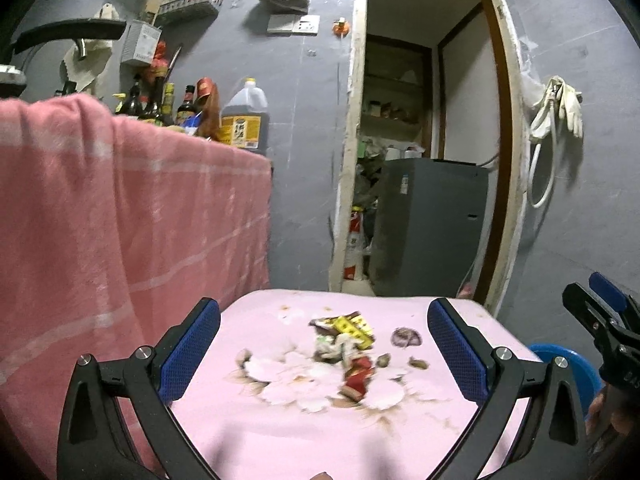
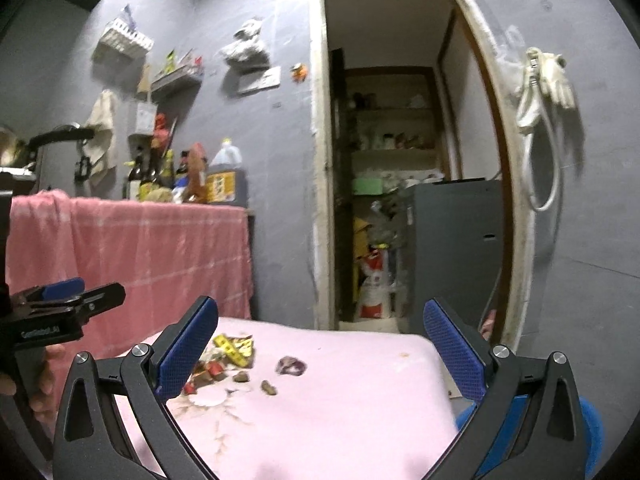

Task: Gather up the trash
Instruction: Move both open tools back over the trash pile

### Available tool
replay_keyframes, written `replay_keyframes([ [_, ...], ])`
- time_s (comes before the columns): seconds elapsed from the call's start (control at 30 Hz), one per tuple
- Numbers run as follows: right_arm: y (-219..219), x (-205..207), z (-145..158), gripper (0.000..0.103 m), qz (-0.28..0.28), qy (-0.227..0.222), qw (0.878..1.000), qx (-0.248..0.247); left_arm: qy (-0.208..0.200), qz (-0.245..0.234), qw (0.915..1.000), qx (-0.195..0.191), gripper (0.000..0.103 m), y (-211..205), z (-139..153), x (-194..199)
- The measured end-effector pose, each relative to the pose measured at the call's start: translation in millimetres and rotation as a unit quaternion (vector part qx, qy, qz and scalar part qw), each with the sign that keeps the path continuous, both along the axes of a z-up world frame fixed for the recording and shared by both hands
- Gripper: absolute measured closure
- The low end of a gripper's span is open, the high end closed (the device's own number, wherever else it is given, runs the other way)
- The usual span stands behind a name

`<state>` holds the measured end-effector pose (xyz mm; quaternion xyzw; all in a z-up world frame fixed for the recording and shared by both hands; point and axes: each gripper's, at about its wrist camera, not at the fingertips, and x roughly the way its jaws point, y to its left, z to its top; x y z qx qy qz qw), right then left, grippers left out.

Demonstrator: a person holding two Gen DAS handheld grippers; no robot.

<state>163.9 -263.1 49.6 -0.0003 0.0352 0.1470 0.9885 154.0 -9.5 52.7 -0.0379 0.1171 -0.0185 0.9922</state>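
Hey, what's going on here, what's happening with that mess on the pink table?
A person holds a two-finger gripper in each hand over a pink floral tablecloth. Both the left gripper and the right gripper are open and empty, hovering above the cloth. A small pile of wrappers, with a purple scrap and a few brown bits beside it, lies untouched. A blue bin sits off the table's right edge. No trash is picked up yet.

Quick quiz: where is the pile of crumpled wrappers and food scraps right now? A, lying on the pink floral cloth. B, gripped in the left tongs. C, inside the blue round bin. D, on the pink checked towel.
A: the pile of crumpled wrappers and food scraps lies on the pink floral cloth, ahead of the open left tongs, not touching them.
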Motion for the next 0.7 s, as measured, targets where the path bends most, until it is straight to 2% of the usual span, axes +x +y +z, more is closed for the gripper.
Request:
replay_keyframes([
  [0.27, 28.0, 26.2, -15.2, 0.000, 0.031, 0.046, 0.997, -0.044, 0.045, 0.000, 0.9988, 0.019, 0.002, 11.1, -26.8, 8.6],
  [0.57, 35.3, 52.4, -31.4, 0.000, 0.047, 0.117, 0.990, -0.062, 0.105, -0.020, 0.9942, 0.008, 0.002, 12.0, -41.6, 29.5],
  [0.7, 36.2, 73.4, -42.8, 0.000, 0.045, 0.173, 0.981, -0.072, 0.139, -0.034, 0.9897, 0.001, 0.013, 10.8, -46.4, 44.8],
])
